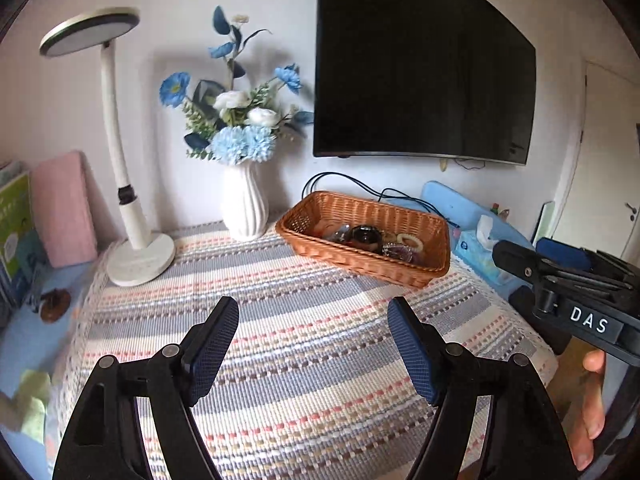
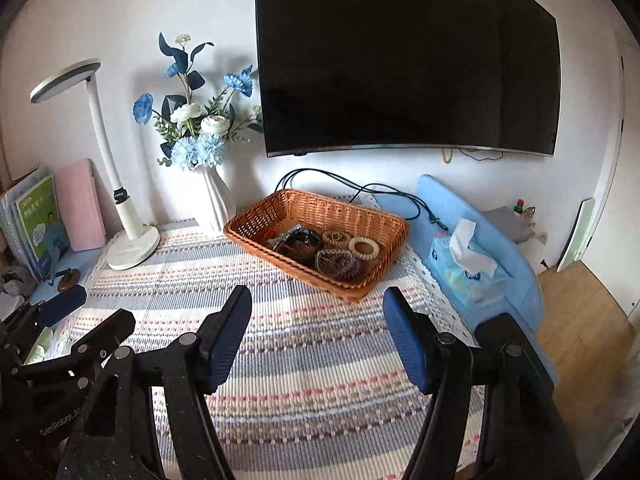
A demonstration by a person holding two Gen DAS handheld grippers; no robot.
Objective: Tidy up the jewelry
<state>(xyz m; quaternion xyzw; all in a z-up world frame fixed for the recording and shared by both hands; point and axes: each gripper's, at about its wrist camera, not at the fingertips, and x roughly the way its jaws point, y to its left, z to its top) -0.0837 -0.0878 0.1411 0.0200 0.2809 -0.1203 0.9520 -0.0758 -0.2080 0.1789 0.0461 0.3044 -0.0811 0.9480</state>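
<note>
A brown wicker basket [image 1: 404, 216] [image 2: 356, 204] stands at the back of the striped mat. It holds several bracelets and hair rings: a dark bangle [image 1: 363, 235] [image 2: 302, 242], a cream ring [image 1: 410, 241] [image 2: 364, 249], a purple beaded bracelet [image 2: 338, 262] [image 1: 398, 251]. My left gripper [image 1: 314, 312] is open and empty, above the mat in front of the basket. My right gripper [image 2: 318, 304] is open and empty, also short of the basket. The right gripper shows at the right edge of the left wrist view [image 1: 560, 280].
A striped woven mat [image 1: 304, 344] [image 2: 304, 360] covers the table. A white desk lamp [image 1: 136, 240] [image 2: 128, 236], a white vase of blue flowers [image 1: 244, 204] [image 2: 214, 200], a wall TV [image 1: 420, 60] and a tissue pack [image 2: 464, 264] surround it. Books stand at the left [image 2: 40, 220].
</note>
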